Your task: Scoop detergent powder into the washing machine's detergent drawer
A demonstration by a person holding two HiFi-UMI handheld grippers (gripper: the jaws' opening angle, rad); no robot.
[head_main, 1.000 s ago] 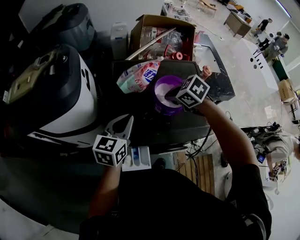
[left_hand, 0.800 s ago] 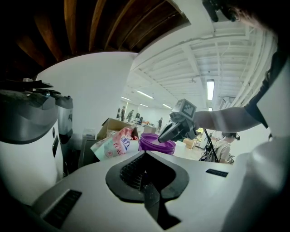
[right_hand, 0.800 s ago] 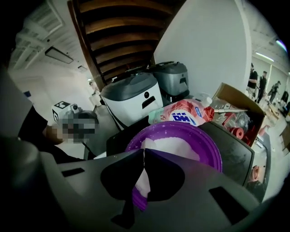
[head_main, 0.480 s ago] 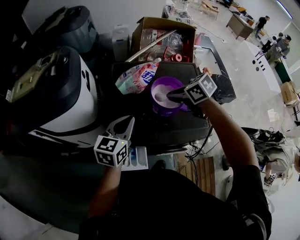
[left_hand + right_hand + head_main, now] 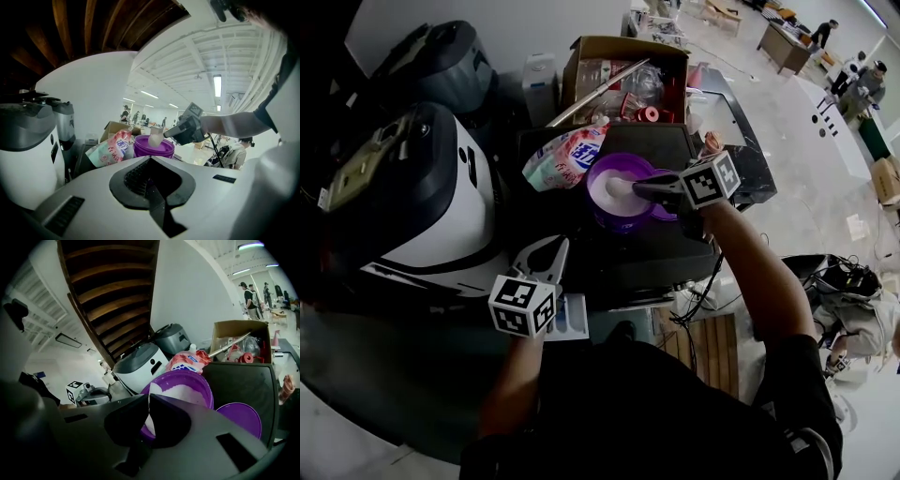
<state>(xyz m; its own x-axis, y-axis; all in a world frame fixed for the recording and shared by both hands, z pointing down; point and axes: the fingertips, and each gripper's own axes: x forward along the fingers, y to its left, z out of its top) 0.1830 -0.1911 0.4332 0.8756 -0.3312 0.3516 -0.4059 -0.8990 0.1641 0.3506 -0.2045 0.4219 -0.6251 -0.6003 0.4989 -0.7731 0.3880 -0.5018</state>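
Observation:
A purple tub (image 5: 598,214) of white detergent powder (image 5: 187,397) stands on a dark table top. My right gripper (image 5: 641,188) is shut on the handle of a white scoop (image 5: 616,190), whose bowl is over the powder inside the tub. From the left gripper view the scoop (image 5: 155,138) shows above the tub's rim (image 5: 153,151). My left gripper (image 5: 542,253) hangs shut and empty below the table's front edge, just above the white and blue detergent drawer (image 5: 578,319). The scoop's handle (image 5: 149,420) shows between the right jaws.
A pink and green detergent bag (image 5: 562,155) lies left of the tub. The purple lid (image 5: 240,419) lies beside the tub. A cardboard box (image 5: 630,58) of clutter stands behind. A large white and black machine (image 5: 431,211) fills the left. Cables and a wooden pallet (image 5: 703,342) lie on the floor.
My right gripper has drawn back to the right while the scoop stays in the tub. The left gripper has hardly moved.

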